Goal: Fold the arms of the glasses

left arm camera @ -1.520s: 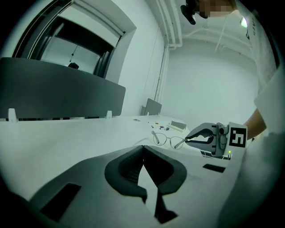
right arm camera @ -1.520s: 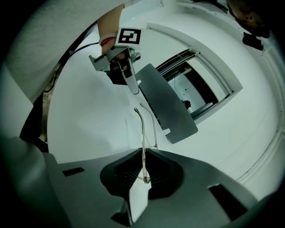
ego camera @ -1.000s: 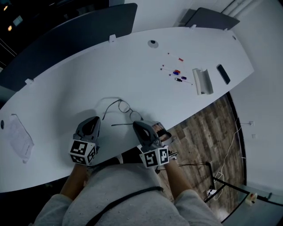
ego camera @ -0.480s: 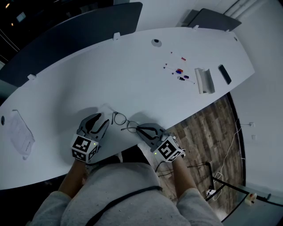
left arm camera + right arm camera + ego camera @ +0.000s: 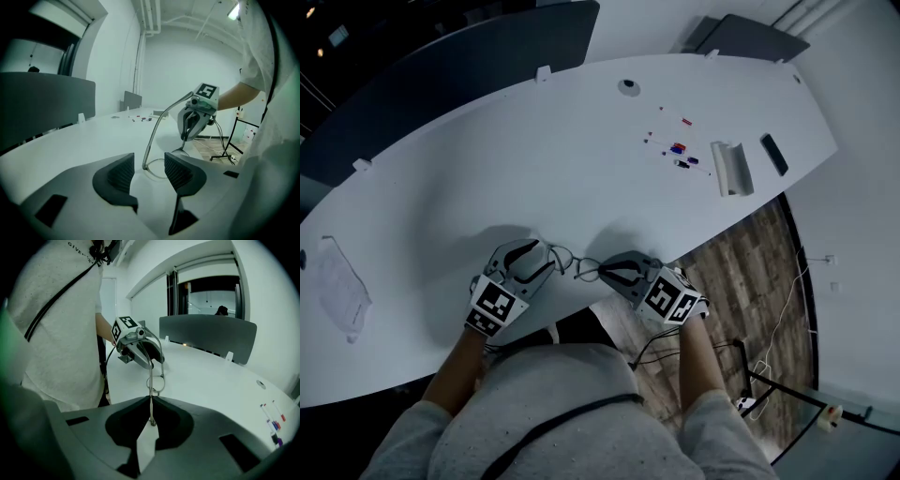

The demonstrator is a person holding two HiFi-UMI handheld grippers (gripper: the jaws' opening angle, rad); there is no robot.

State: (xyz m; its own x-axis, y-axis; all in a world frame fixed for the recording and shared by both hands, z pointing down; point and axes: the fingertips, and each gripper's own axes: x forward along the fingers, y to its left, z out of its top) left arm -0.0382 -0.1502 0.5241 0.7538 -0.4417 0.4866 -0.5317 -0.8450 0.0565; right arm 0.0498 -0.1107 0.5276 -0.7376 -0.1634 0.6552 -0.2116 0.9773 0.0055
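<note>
Left gripper [image 5: 147,171]: just opened wide, 1 glasses arm [image 5: 154,131] loose between jaws. Right gripper [image 5: 150,420]: pressed together, pinching glasses [image 5: 150,390] wire, over table [image 5: 581,169].

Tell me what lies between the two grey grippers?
Thin wire-framed glasses, in the head view: the right gripper is shut on one arm; the left gripper has just opened its jaws around the other.
</note>
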